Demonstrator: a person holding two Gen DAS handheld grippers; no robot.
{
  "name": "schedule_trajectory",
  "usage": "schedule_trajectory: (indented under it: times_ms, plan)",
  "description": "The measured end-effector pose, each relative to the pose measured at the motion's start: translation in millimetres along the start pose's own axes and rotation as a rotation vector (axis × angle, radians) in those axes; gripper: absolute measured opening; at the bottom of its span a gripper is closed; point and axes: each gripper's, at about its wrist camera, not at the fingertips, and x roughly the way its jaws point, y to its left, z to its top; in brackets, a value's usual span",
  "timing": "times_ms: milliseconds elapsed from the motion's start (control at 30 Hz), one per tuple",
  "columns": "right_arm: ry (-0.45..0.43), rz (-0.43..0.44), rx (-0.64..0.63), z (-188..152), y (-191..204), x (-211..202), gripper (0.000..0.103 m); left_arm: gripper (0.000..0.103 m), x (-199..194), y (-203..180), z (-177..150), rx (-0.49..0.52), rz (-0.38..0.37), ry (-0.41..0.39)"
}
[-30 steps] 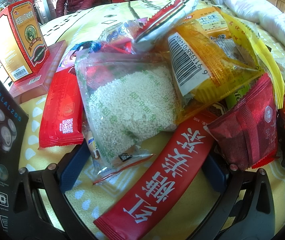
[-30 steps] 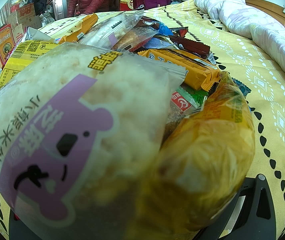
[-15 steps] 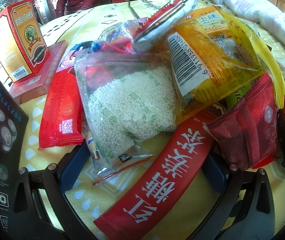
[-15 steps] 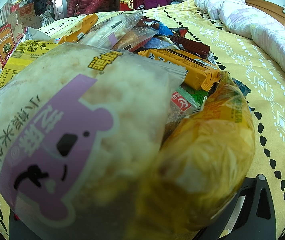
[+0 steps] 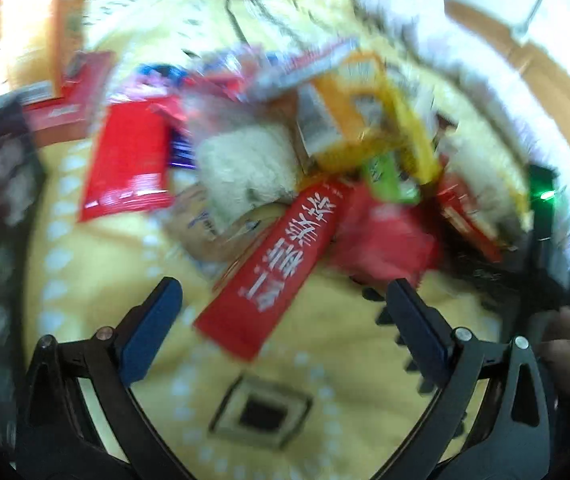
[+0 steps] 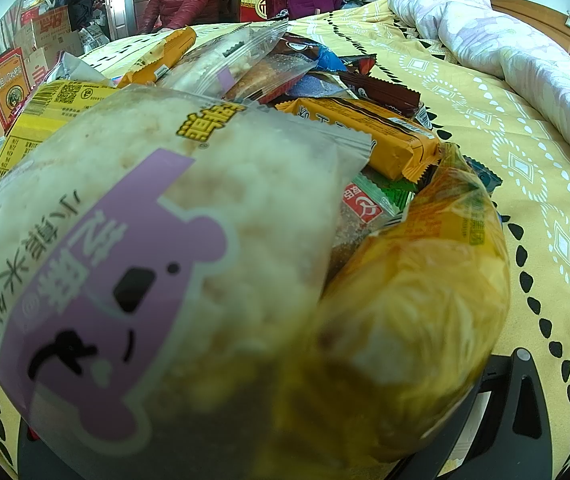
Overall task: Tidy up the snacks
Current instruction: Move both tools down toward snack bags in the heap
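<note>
Barely started: snack pile a jumbled heap on the yellow bedspread, nothing sorted. Left gripper wide open, empty, just short of the long red sachet. Right gripper hidden behind rice cracker bag; can't tell its state.

View motion-blurred. Left tool with blue pads spread wide, nothing between them, above yellow patterned bedspread. Long red sachet with white characters lies just beyond the tips, angled far-right. Behind it a snack pile: white rice-grain bag, flat red packet left, orange pack far.
</note>
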Motion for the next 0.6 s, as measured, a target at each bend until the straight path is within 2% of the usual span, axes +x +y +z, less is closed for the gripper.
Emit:
schedule_trajectory:
  times_ms: [200, 300, 367, 433, 500, 533, 600]
  plan:
    - [0.001, 0.001, -0.002, 1.3, -0.9, 0.2, 0.103, 0.102, -21.7, -3.0, 1.7, -0.025, -0.023, -0.024]
    - [0.028, -0.041, -0.052, 7.9, 5.7, 8.3, 0.103, 0.102, -15.9, -3.9, 4.1, -0.039, -0.003, -0.021]
    - [0.085, 0.003, -0.054, 17.6, 2.4, 10.6, 0.103, 0.102, -17.0, -7.0, 1.7, -0.044, 0.016, -0.033]
    - [0.109, 0.101, -0.068, 22.8, 9.4, -8.1, 0.099, 0.102, -29.8, -3.8, -1.9, -0.05, 0.013, -0.063]
    - [0.016, 0.172, -0.249, 12.8, 38.4, -46.2, 0.098, 0.103, -36.5, -5.2, -2.9, -0.036, 0.019, -0.082]
    - [-0.018, 0.181, -0.333, 2.1, 45.4, -60.7, 0.098, 0.103, -39.1, -4.7, -2.8, -0.04, 0.011, -0.081]
    - [0.019, 0.24, -0.233, -9.9, 22.6, -70.2, 0.098, 0.103, -44.8, -2.5, -4.7, -0.054, 0.001, -0.087]
